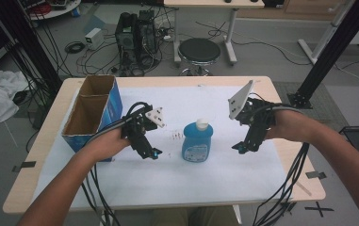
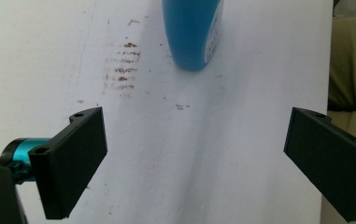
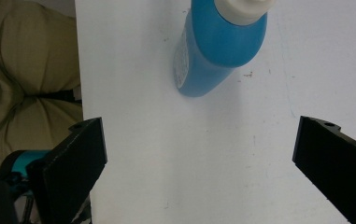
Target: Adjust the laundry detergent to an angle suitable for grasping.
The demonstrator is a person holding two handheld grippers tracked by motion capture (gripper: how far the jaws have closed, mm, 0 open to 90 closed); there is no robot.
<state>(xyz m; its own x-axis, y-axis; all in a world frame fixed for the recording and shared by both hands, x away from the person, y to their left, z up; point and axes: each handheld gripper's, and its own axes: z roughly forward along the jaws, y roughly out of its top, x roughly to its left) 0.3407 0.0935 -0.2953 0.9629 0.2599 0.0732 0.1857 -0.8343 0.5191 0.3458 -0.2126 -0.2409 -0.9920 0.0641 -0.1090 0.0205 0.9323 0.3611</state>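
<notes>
- The bottle (image 1: 197,141) stands upright at the centre of the high view, on the white sheet (image 1: 167,179), between the two grippers and touched by neither; its white cap (image 1: 202,124) is on.
- The left gripper (image 1: 151,154), left of centre in that frame, has its jaws wide apart with nothing between them; in the left gripper view the bottle (image 2: 192,32) sits at the top, well clear of the pads.
- The right gripper (image 1: 239,148), right of centre, also has its jaws spread and empty; in the right gripper view the bottle (image 3: 217,44) lies at the top edge, apart from them.
- Judged from this, no grip is on the bottle; if the work is to move it, picking it up and placing it are both left to do.
- The box (image 1: 93,113), at the left of the high view, is open-topped with two compartments; both look empty, though the near one is partly shadowed, so I cannot be sure.
- The bottle appears closed; how full it is I cannot tell.
</notes>
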